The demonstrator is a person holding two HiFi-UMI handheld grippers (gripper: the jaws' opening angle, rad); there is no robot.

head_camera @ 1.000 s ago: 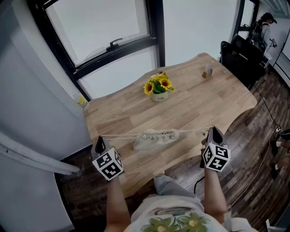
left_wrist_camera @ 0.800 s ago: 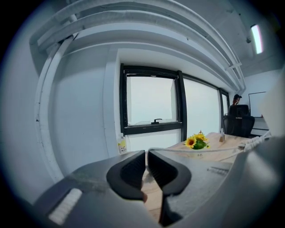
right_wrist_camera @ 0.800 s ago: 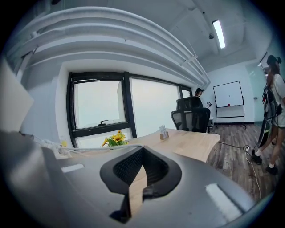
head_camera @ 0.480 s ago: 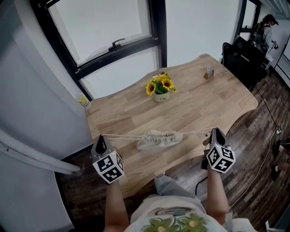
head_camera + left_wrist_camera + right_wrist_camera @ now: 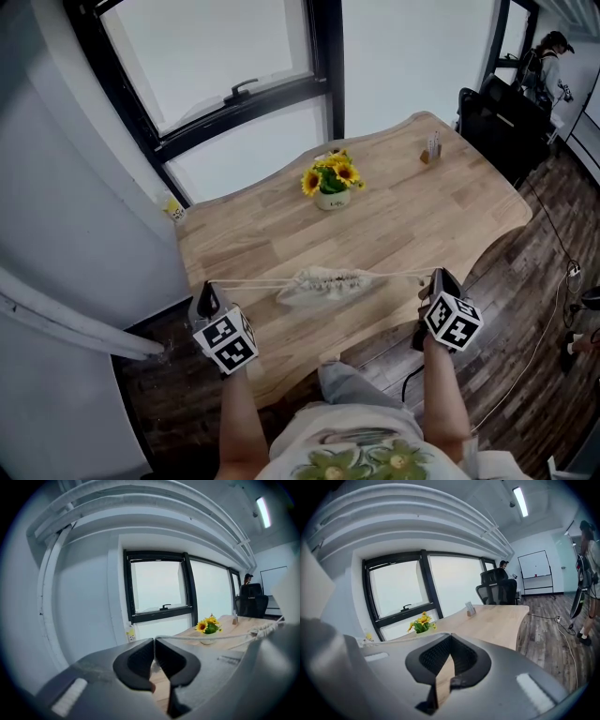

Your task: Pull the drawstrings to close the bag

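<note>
Wooden table [image 5: 422, 206], head view only: cinched bag [image 5: 323, 284]; left gripper [image 5: 208, 287], right gripper [image 5: 439, 275] jaws clamped on drawstrings [image 5: 248, 281].

Left gripper [image 5: 154, 640]: jaws closed together, pale drawstring [image 5: 201, 638] pinched at tips. Cord stretched taut to right, above wooden tabletop [image 5: 243, 620]. Sunflower pot [image 5: 208, 626] on tabletop beyond cord. Black-framed window [image 5: 159, 590] behind; small yellow-labelled bottle [image 5: 130, 632] below its left corner. Black office chair [image 5: 251, 603] far right.
</note>
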